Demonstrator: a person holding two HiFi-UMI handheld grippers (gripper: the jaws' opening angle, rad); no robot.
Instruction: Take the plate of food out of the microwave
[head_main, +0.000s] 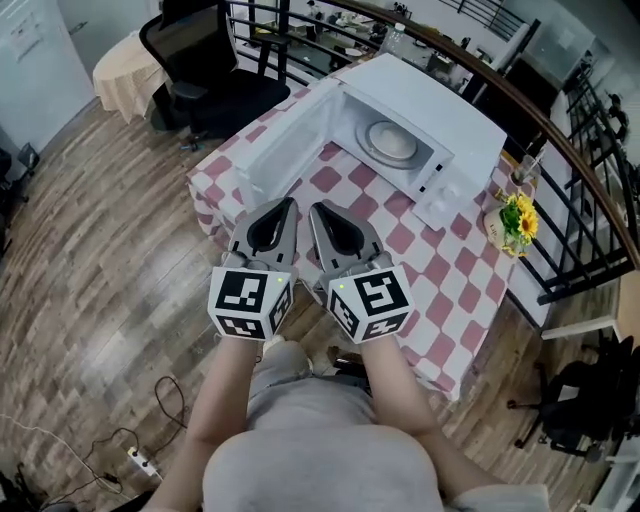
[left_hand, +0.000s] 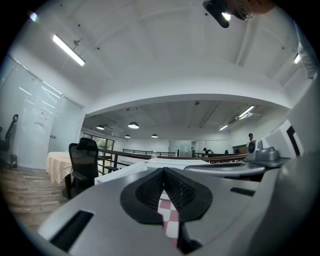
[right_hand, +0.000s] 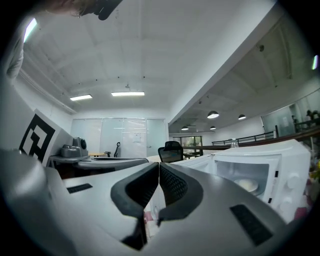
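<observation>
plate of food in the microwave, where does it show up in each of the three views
Head view: the plate of food sits upper centre-right, inside the open microwave.
Left gripper view: not in it.
Right gripper view: the plate of food is at lower right, inside the microwave cavity.
Shared landmark: the black office chair, upper left in the head view, left in the left gripper view, centre in the right gripper view.

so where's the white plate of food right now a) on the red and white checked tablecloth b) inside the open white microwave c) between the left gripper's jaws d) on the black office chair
B: the white plate of food sits inside the white microwave, which stands open.
</observation>
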